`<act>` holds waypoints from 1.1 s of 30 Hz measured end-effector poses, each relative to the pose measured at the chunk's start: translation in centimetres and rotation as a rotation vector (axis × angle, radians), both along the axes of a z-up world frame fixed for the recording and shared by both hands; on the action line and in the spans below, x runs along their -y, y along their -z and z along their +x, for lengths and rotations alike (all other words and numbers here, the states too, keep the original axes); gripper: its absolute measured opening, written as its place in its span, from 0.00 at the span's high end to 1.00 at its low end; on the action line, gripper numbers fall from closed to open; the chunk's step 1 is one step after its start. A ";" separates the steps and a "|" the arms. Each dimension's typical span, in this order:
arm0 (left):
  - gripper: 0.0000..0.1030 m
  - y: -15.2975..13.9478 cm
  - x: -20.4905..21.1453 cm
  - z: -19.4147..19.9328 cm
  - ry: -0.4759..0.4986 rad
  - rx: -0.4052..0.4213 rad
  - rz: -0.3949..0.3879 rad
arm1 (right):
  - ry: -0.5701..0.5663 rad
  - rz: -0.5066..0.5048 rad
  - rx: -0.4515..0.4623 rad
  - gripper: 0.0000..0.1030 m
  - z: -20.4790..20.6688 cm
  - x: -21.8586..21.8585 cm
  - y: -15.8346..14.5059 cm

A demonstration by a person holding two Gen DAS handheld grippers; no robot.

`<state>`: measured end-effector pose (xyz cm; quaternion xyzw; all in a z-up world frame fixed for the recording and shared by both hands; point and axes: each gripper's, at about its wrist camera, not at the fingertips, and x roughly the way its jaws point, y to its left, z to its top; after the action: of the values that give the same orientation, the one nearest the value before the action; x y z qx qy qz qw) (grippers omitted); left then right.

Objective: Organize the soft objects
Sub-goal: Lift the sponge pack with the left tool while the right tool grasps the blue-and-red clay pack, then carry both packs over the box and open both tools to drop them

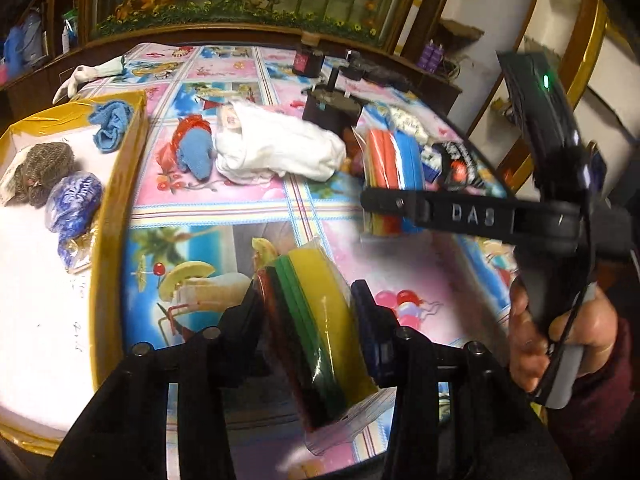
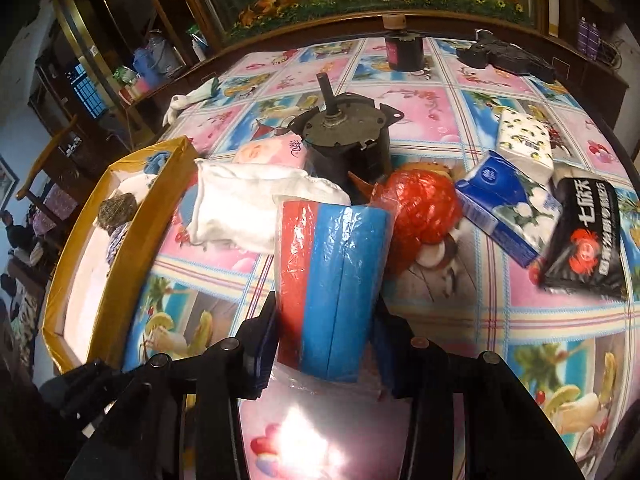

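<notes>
A cartoon-printed cloth covers the surface (image 1: 224, 216), backed by a dark wooden rail and a flower painting. In the left wrist view, a gold-walled tray (image 1: 116, 200) lies at the left and already holds a brown scrubber (image 1: 44, 168), a blue mesh ball (image 1: 74, 200) and a blue rag (image 1: 112, 128), which suggests it is the collecting place. The left gripper (image 1: 308, 312) has its fingers pressed on a wrapped sponge pack (image 1: 320, 320) showing yellow, green and dark layers, gripped across its thickness so the soft stack holds together. Loose on the cloth beyond lie a white cloth (image 1: 276, 152) and a small blue item in red netting (image 1: 192, 148).

In the right wrist view, the right gripper (image 2: 324, 340) has its fingers narrowed onto a red and blue sponge pack (image 2: 332, 280), clamped at its near end. Behind it stand a motor (image 2: 344, 140), a red net ball (image 2: 424, 212) and tissue packs (image 2: 504, 204), probably still to be sorted. The tray sits left, within reach of either hand.
</notes>
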<state>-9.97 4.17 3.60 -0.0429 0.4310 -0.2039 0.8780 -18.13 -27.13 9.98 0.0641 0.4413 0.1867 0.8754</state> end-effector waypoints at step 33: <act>0.60 -3.8 -19.0 -1.4 -0.394 0.131 -0.158 | -0.106 0.026 0.100 0.60 -6.7 -4.0 -5.3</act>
<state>-11.39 23.18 7.37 -0.1816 0.3388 -0.0637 0.9210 -24.85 -23.11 15.30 0.0427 0.3976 0.2414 0.8842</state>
